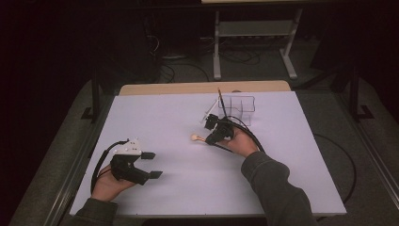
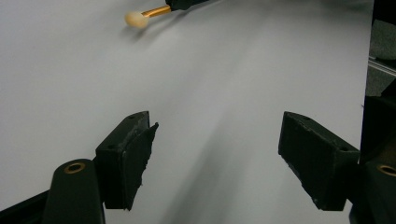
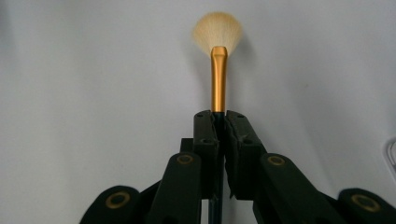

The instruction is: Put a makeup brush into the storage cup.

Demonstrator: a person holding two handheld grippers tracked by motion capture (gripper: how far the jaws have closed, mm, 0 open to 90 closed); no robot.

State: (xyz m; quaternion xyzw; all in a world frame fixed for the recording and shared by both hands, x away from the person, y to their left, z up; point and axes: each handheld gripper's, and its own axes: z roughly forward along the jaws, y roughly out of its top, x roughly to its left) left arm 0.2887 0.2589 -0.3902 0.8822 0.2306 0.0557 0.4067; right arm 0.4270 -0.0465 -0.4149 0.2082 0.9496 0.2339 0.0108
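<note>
A makeup brush is clamped by the right gripper, jaws shut on its handle, bristles at 12 o'clock over the table. The left gripper is spread wide, nothing held.

left side: the white table lies bare around the left gripper, whose jaws stand wide apart with nothing between them.
middle: open surface runs between the two grippers; the makeup brush juts from the right gripper into it, its head low over the table.
far right: a clear compartment organiser stands just beyond the right hand, with a dark stick upright at its left edge.
near edge: both forearms come in there.
</note>
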